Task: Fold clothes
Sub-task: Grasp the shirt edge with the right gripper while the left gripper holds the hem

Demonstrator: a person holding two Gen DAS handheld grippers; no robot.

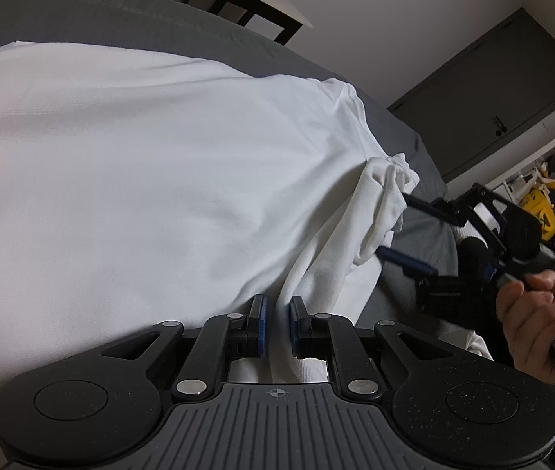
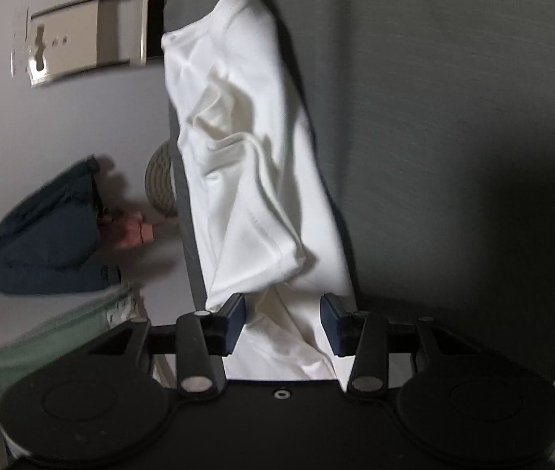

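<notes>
One white shirt [image 1: 128, 164] is spread on a grey bed [image 1: 81, 15]. A fold is pinched in the narrow left gripper [image 1: 277, 321]; bunched cloth lies between the wide right gripper [image 2: 282, 313].

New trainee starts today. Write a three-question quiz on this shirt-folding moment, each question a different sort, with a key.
1. True or false: the white garment lies on a grey bed cover.
2. Which gripper has the wider gap between its fingers? A) left gripper B) right gripper
3. Fill in: in the left wrist view, the right gripper meets the garment at a bunched ____ of cloth.

Key: 1 true. 2 B; cloth hangs between its spread fingers, while the left's fingers stand close together around a fold. 3 fold.
</notes>
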